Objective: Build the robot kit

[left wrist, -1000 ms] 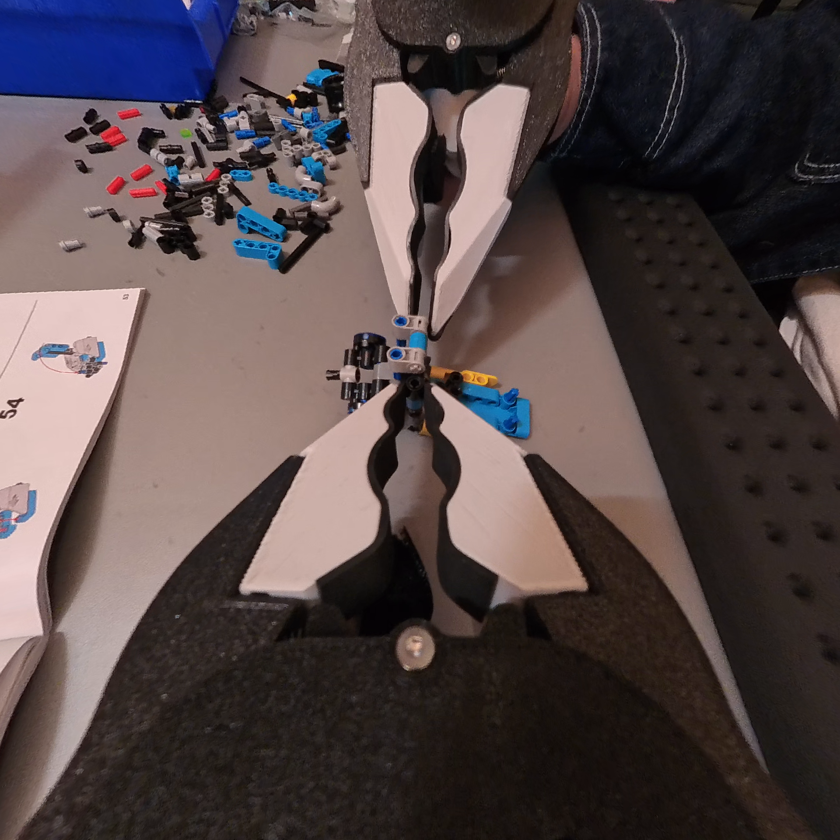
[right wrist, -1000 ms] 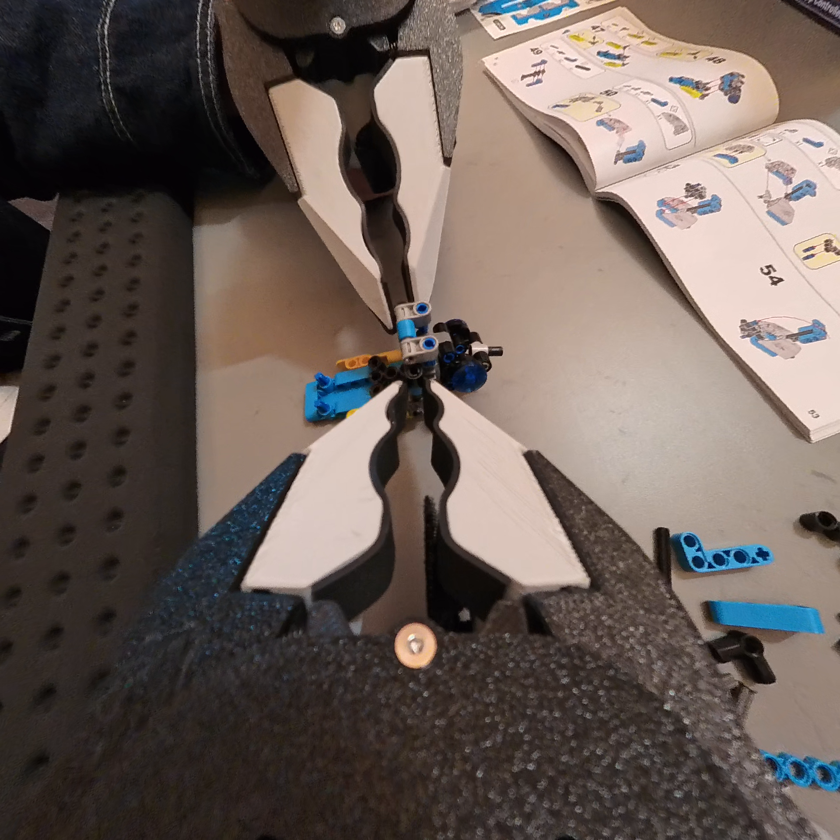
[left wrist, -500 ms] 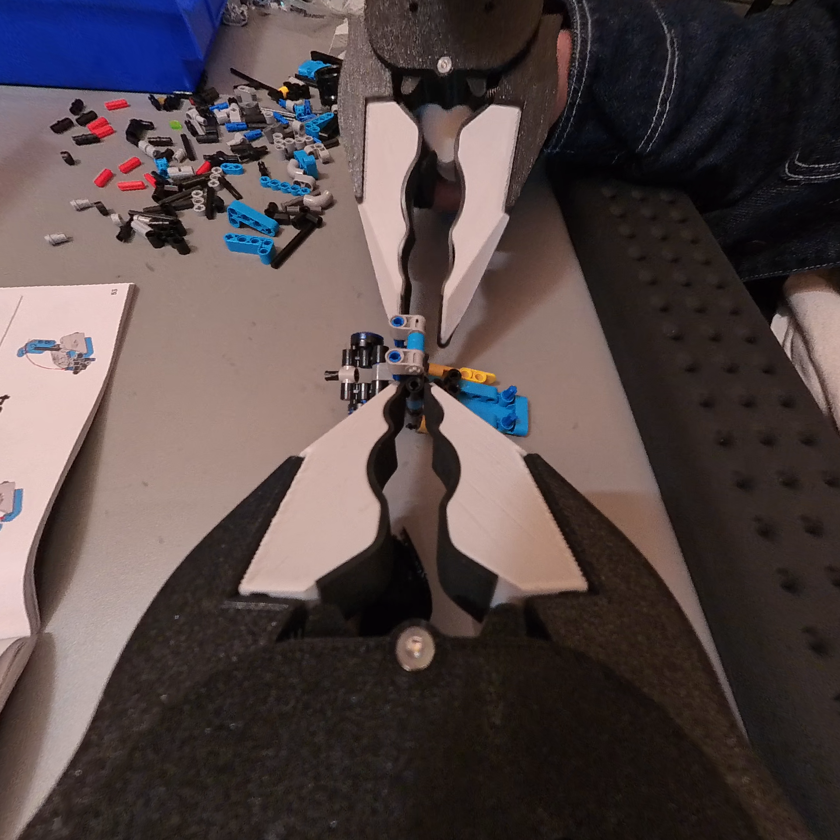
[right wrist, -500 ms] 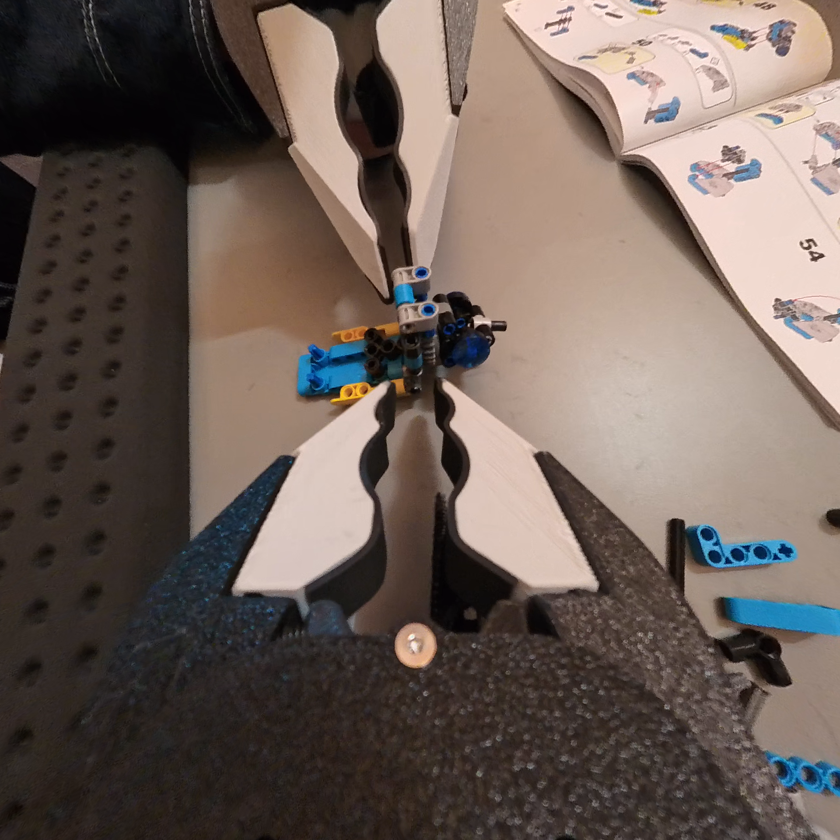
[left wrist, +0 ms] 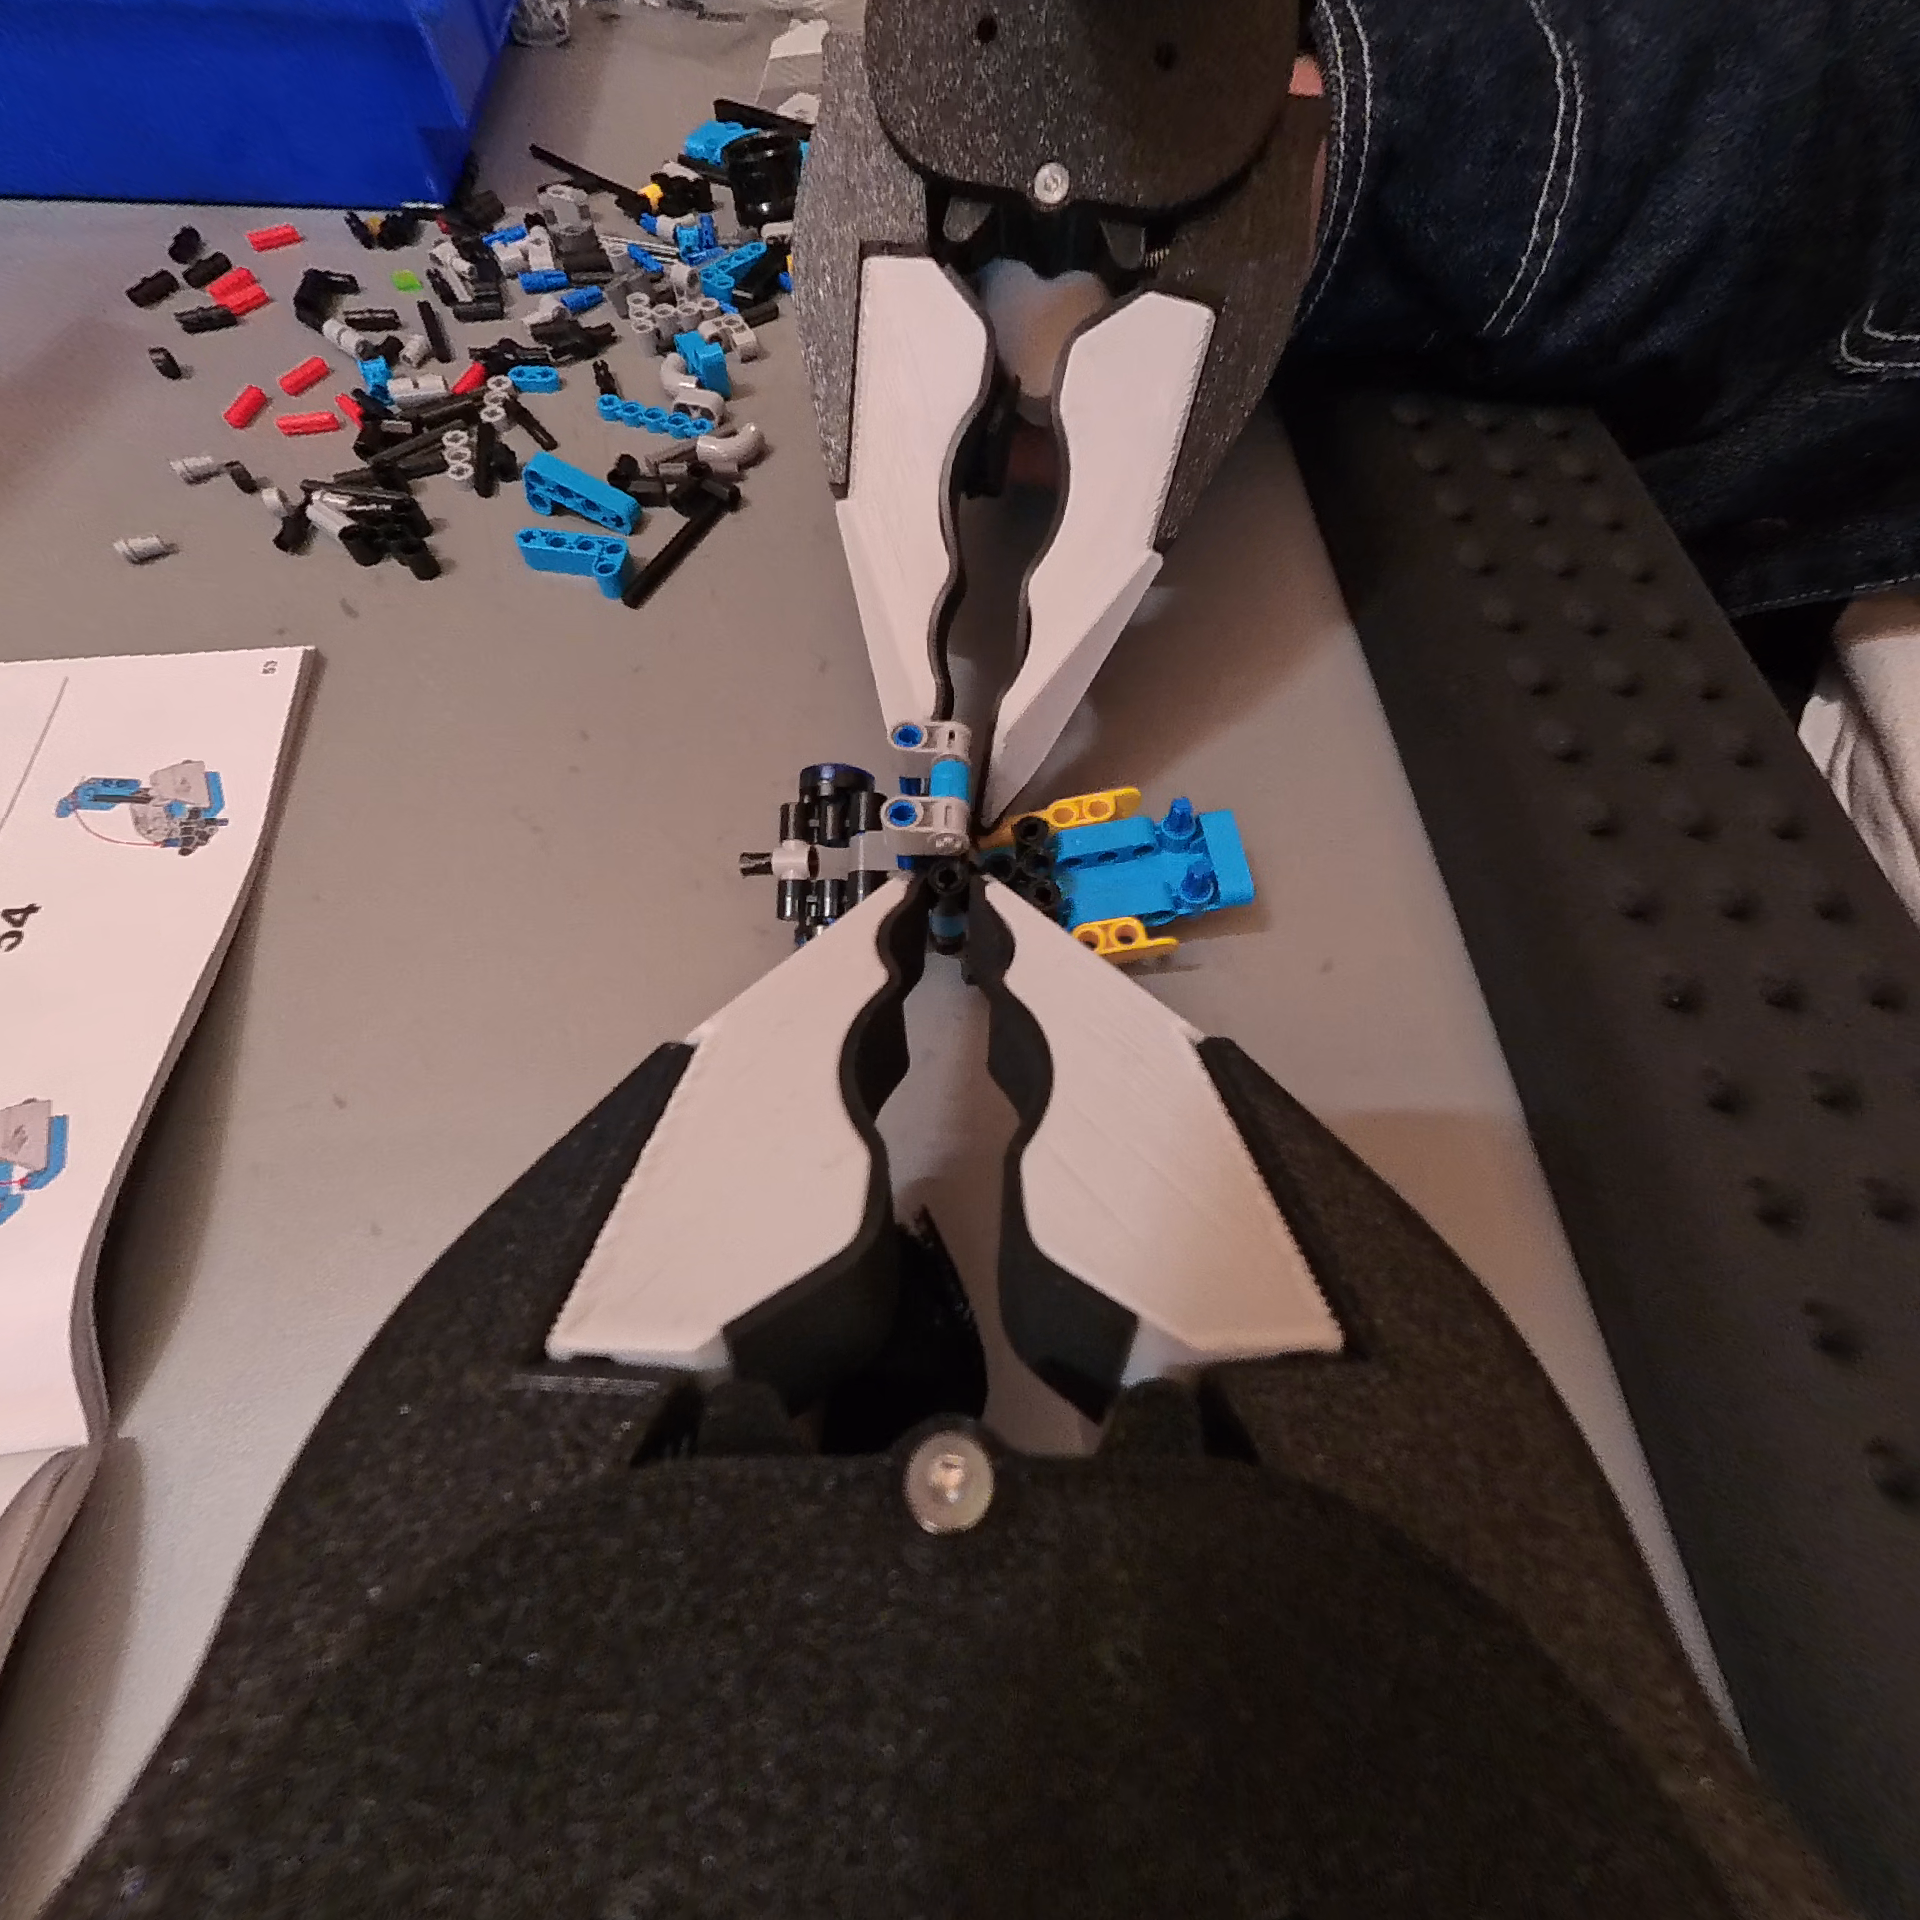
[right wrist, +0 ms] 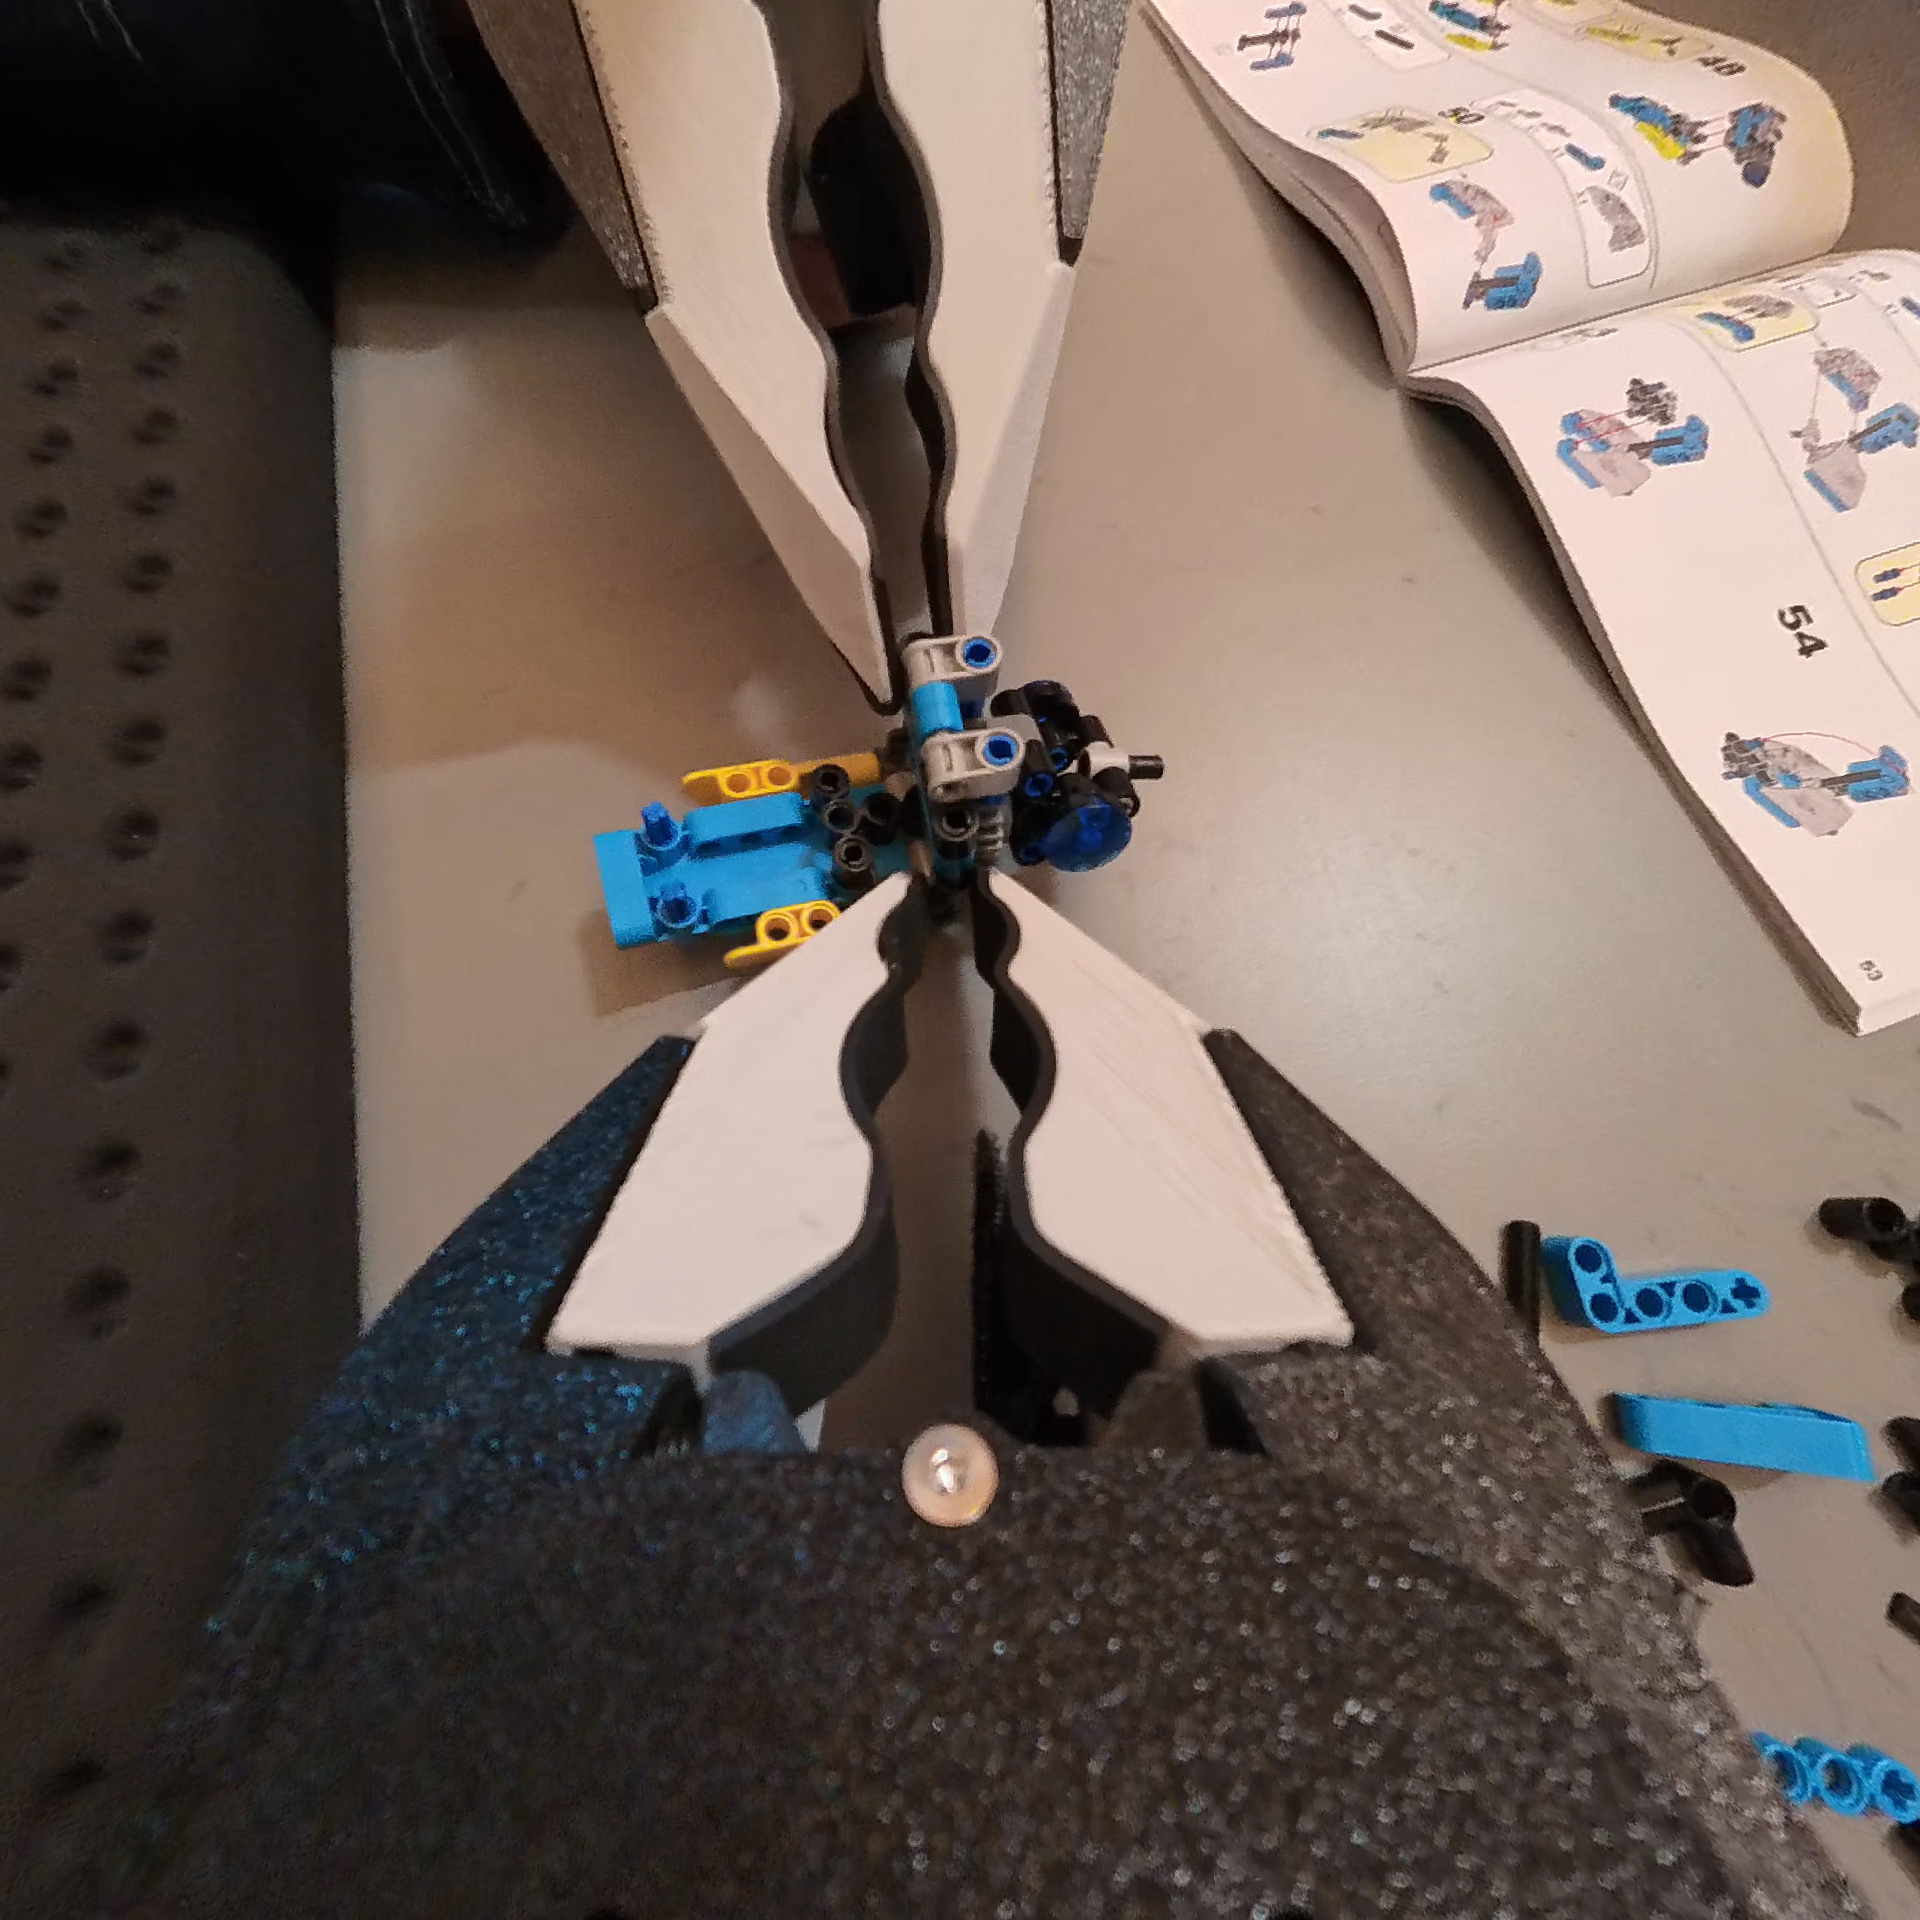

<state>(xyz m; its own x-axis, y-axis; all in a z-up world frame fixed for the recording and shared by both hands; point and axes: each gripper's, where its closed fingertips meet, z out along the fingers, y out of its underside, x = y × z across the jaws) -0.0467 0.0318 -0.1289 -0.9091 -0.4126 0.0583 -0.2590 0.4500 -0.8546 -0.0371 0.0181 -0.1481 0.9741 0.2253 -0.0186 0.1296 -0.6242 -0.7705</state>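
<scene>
A small brick assembly of blue, yellow and black parts lies on the grey table, with a short column of two grey connectors and a blue sleeve standing on it. My left gripper is shut on its near side. My right gripper faces it from the opposite side, its jaws closed to a narrow gap on the assembly. In each view the other gripper's fingertips meet the column from behind. What the tips pinch is partly hidden.
A pile of loose small pieces and a blue bin lie at the far left. An open instruction booklet lies beside the assembly. A black perforated mat runs along the table edge, under a denim sleeve. Loose blue beams lie near my right gripper. Left and right tips are no more than a few centimetres apart.
My right gripper opened and drew back half a second ago; it has now come forward again and closed on the assembly. My left gripper has kept its hold.
</scene>
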